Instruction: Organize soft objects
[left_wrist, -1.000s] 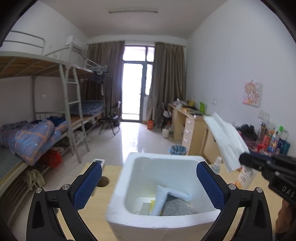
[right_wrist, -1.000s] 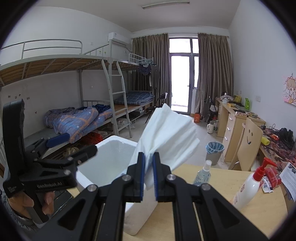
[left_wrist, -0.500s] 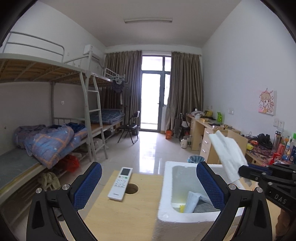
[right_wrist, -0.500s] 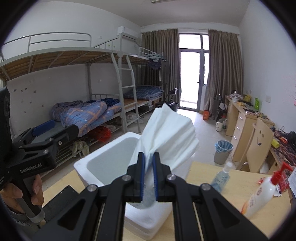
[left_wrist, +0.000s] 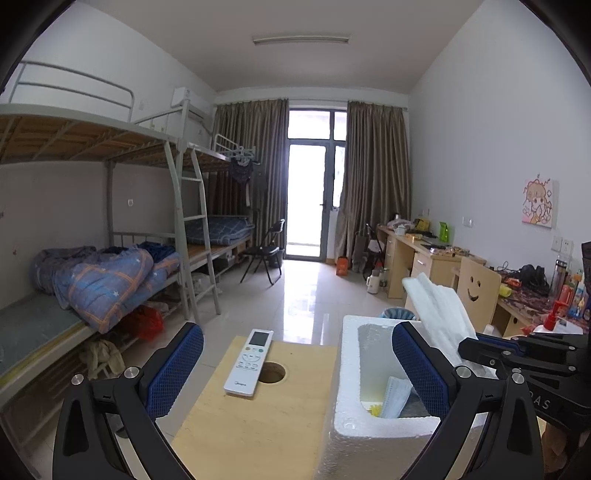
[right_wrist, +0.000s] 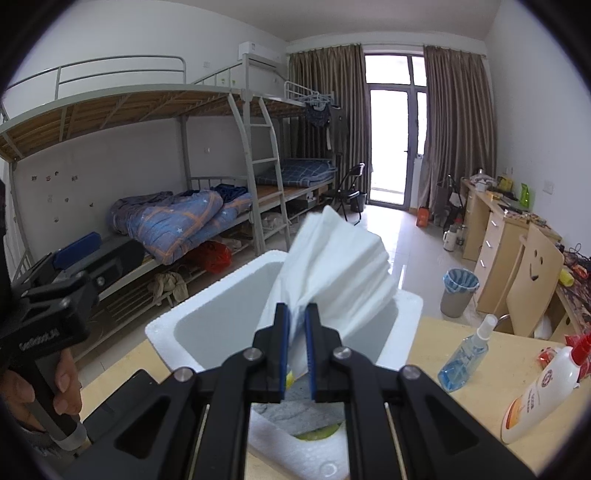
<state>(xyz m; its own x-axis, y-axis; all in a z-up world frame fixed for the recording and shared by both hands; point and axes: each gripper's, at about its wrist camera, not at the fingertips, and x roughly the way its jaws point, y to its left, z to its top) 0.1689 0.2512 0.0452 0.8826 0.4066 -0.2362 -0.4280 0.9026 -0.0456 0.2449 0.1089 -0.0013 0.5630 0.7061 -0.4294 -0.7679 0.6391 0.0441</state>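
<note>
My right gripper (right_wrist: 297, 328) is shut on a white folded cloth (right_wrist: 332, 273) and holds it over the open white foam box (right_wrist: 162, 328). In the left wrist view the same cloth (left_wrist: 439, 314) sticks up above the foam box (left_wrist: 347, 369), with the right gripper (left_wrist: 476, 345) reaching in from the right. Inside the box lie a light blue cloth (left_wrist: 397, 397), a grey cloth (left_wrist: 415, 408) and something yellow. My left gripper (left_wrist: 295, 369) is open and empty, left of the box above the wooden table (left_wrist: 258, 435).
A white remote control (left_wrist: 249, 362) lies on the table beside a round hole (left_wrist: 271, 372). A blue spray bottle (right_wrist: 465, 356) and a white pump bottle (right_wrist: 543, 395) stand right of the box. Bunk beds stand left, desks right.
My left gripper has swung left, away from the box, bringing the remote and table hole into view. My right gripper has carried the white cloth over the box opening and lowered it.
</note>
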